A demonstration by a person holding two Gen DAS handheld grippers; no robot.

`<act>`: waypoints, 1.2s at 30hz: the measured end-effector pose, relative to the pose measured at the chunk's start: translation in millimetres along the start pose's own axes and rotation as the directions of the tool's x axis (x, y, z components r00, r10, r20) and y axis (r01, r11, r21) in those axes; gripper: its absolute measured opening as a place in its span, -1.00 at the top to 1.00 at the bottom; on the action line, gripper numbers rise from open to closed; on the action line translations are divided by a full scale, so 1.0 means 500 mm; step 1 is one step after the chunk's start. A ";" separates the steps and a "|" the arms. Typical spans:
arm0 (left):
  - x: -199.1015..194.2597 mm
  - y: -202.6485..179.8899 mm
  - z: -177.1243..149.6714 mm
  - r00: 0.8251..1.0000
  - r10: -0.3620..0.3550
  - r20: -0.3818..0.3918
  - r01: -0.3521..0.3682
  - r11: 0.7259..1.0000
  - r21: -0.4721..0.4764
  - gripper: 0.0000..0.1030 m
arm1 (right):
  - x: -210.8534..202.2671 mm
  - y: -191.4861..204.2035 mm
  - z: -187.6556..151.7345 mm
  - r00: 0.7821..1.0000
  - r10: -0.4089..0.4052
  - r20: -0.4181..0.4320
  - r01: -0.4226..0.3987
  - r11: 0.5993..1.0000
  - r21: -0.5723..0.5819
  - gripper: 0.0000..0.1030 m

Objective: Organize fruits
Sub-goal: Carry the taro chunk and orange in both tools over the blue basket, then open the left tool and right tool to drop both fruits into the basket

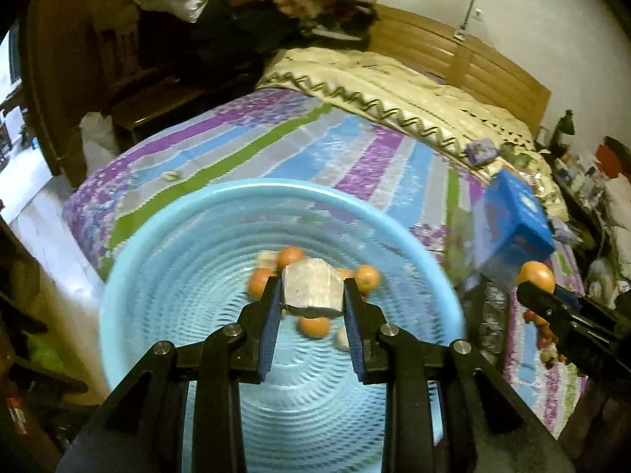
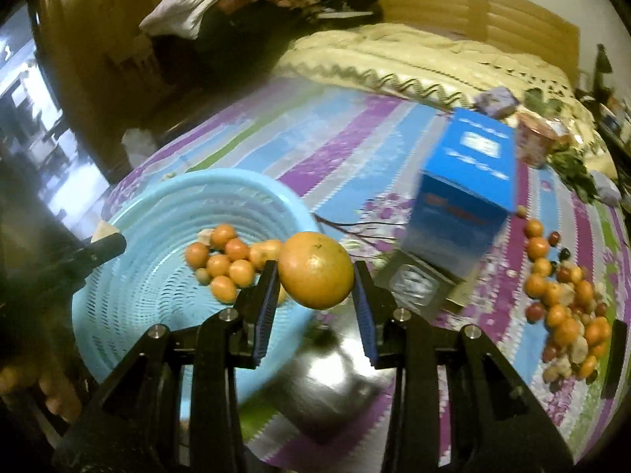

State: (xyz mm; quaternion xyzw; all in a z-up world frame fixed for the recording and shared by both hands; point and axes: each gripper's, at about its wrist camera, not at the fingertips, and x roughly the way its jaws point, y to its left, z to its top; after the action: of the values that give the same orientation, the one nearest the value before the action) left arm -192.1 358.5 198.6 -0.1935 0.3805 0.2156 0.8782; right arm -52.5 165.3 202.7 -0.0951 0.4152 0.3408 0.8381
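Above the blue basket [image 1: 130, 276] on the striped bedspread [image 1: 276, 146], the left gripper [image 1: 313, 295] is clamped on a pale angular chunk [image 1: 312, 287] — directly over the oranges already inside, so a release looks like the next step. To its right, the right gripper [image 2: 315, 276] is pinching an orange [image 2: 315, 270] just past the basket's near rim [image 2: 299, 213] — it must go leftward first. Loose fruit [image 2: 564, 307] lies far right.
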 end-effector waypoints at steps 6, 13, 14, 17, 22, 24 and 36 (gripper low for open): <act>0.026 0.072 -0.006 0.999 0.022 -0.042 -0.024 0.999 -0.045 0.40 | 0.061 0.073 0.017 0.996 0.026 -0.086 -0.030 0.998 -0.052 0.27; 0.058 0.118 -0.024 0.994 0.016 -0.108 -0.024 0.998 -0.064 0.40 | 0.103 0.108 0.013 0.986 0.032 -0.164 -0.044 0.996 -0.071 0.27; 0.062 0.123 -0.025 0.993 0.011 -0.117 -0.019 0.998 -0.067 0.40 | 0.108 0.108 0.014 0.984 0.032 -0.177 -0.046 0.996 -0.072 0.27; 0.078 0.132 -0.031 0.989 -0.001 -0.150 -0.010 0.997 -0.071 0.40 | 0.124 0.112 0.014 0.977 0.026 -0.213 -0.042 0.997 -0.072 0.27; 0.094 0.133 -0.041 0.983 -0.014 -0.185 0.002 0.998 -0.061 0.40 | 0.133 0.120 0.014 0.972 0.024 -0.234 -0.043 0.996 -0.076 0.27; 0.097 0.135 -0.042 0.982 -0.018 -0.190 0.006 0.998 -0.063 0.40 | 0.135 0.123 0.014 0.971 0.022 -0.237 -0.042 0.996 -0.079 0.27; 0.110 0.148 -0.046 0.979 -0.016 -0.202 0.000 0.997 -0.078 0.40 | 0.146 0.111 0.011 0.970 0.014 -0.243 -0.033 0.997 -0.072 0.27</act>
State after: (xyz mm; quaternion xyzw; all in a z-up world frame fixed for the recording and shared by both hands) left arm -210.3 421.4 129.7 -0.2501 0.4582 0.2061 0.8277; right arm -54.2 245.6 157.4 -0.1628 0.5022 0.3520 0.7729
